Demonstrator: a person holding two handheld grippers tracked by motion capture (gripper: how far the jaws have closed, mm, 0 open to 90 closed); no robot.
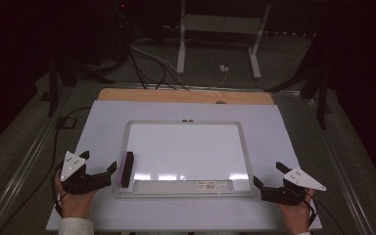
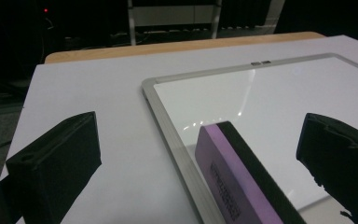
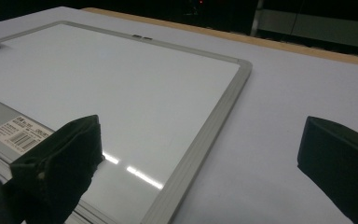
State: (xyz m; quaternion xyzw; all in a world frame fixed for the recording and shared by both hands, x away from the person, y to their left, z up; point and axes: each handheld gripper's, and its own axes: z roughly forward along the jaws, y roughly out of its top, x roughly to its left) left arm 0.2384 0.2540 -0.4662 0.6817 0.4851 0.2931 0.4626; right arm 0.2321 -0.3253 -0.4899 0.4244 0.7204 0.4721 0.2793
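One eraser [image 1: 127,169]: purple-and-black block standing on edge at the whiteboard's [image 1: 186,125] left rim, lying free
Left gripper [image 1: 111,172]: jaws wide apart either side of the eraser, touching nothing
Right gripper [image 1: 268,180]: jaws spread and empty, by the board's right corner
Progress: board looks wiped clean; eraser seems set down, little left

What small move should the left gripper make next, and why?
Probably ease back from the purple-and-black block eraser. The left gripper is open, its fingers clear of the eraser, which lies on the left edge of the silver-framed whiteboard, whose surface looks clean.
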